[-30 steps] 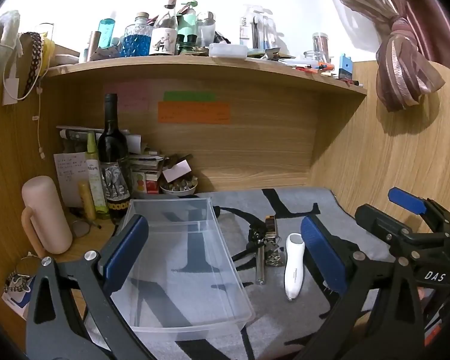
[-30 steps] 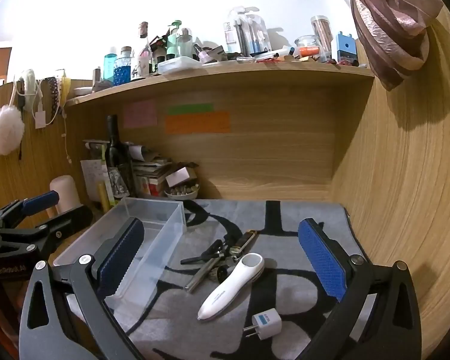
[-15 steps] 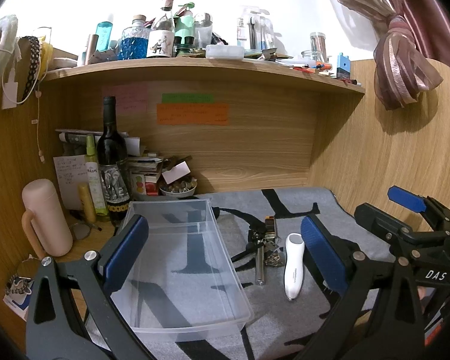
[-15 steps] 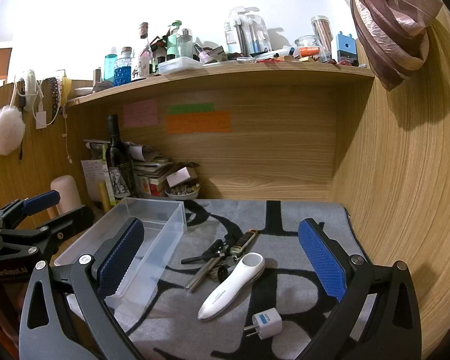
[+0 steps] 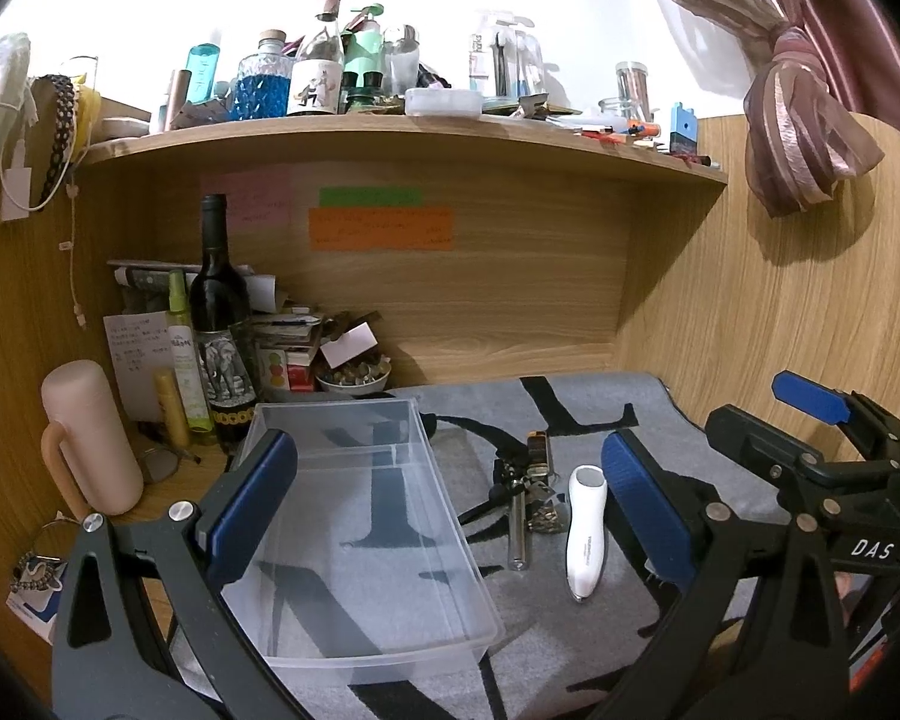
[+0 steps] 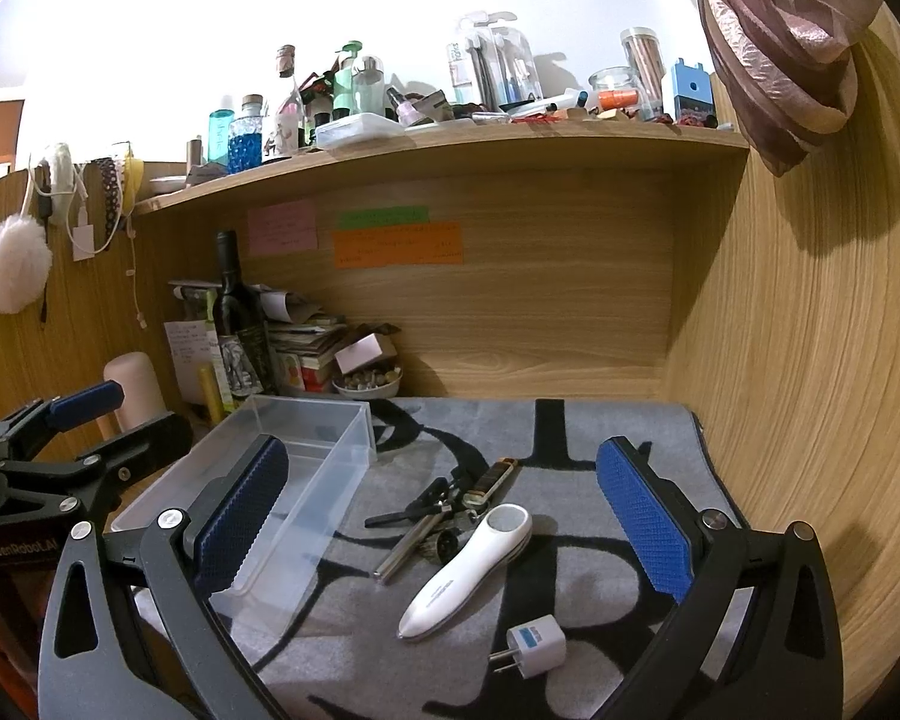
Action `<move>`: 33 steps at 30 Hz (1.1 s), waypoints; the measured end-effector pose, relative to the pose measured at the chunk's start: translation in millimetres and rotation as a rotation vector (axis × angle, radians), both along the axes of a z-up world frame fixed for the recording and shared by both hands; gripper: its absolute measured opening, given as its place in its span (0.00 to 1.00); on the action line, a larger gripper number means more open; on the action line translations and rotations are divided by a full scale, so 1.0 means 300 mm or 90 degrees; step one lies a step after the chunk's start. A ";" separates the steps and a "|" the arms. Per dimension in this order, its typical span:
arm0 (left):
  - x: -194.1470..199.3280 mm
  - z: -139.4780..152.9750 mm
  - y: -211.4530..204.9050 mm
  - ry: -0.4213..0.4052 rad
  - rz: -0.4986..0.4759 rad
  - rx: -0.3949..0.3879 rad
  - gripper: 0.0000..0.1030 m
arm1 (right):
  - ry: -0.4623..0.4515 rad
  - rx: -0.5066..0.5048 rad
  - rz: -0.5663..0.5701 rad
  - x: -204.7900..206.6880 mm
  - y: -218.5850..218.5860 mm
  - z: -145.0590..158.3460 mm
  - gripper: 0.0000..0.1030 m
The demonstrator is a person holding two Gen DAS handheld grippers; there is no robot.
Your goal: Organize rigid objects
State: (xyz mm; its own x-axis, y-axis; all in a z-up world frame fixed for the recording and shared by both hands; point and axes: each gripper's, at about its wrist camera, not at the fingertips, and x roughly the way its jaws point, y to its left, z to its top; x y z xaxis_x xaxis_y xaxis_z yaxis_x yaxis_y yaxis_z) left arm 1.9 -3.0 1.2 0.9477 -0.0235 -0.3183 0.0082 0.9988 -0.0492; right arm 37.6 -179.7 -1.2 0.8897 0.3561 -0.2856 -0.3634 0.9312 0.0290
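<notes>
White handheld device (image 6: 471,570): rigid, light, smooth-shelled, likely slippery; lies between the right gripper's (image 6: 444,540) wide-open, empty fingers; best pinched across its narrow waist; left gripper (image 5: 450,510) likewise open over clear bin (image 5: 306,654).

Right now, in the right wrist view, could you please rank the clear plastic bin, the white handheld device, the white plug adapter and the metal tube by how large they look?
1. clear plastic bin
2. white handheld device
3. metal tube, shorter and thinner than the device
4. white plug adapter, smallest though nearest the camera

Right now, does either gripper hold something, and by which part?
Nothing is held. The left gripper and right gripper are both open and empty above the mat.
</notes>
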 end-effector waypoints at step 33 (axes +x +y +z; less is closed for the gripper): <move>0.002 -0.003 -0.007 -0.001 0.001 0.000 1.00 | -0.003 -0.002 0.004 -0.006 0.012 -0.002 1.00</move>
